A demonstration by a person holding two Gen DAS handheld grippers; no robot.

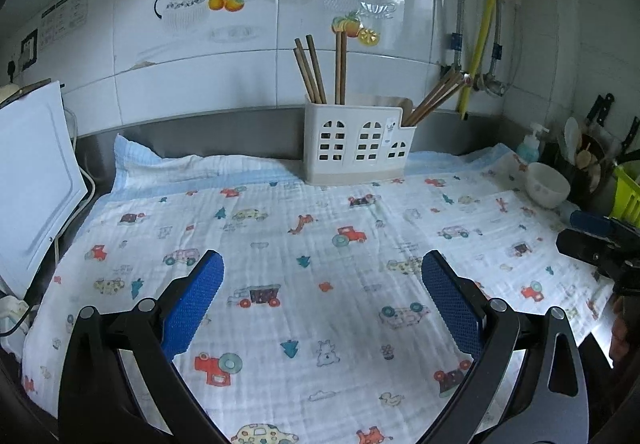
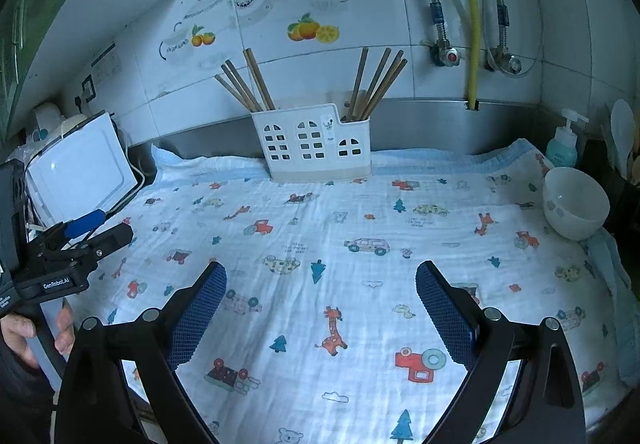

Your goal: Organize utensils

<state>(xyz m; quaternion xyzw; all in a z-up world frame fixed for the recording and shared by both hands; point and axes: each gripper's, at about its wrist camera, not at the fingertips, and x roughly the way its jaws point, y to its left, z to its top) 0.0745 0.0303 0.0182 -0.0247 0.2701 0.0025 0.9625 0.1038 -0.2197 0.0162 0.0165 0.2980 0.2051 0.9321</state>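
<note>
A white house-shaped utensil holder (image 1: 358, 141) stands at the back of the counter against the wall; it also shows in the right wrist view (image 2: 316, 141). Brown wooden chopsticks (image 1: 312, 69) stand in its left part and more chopsticks (image 1: 434, 97) lean out of its right part. My left gripper (image 1: 322, 264) is open and empty, held above the printed cloth (image 1: 304, 244) well short of the holder. My right gripper (image 2: 320, 272) is open and empty over the cloth (image 2: 360, 228). The right gripper shows at the right edge of the left wrist view (image 1: 600, 240).
A white bowl (image 2: 576, 203) sits on the cloth at the right, next to a soap dispenser (image 2: 562, 143). A white board (image 1: 36, 183) leans at the left. A green rack (image 1: 628, 191) and dark utensils stand at the far right. Pipes and valves run on the wall.
</note>
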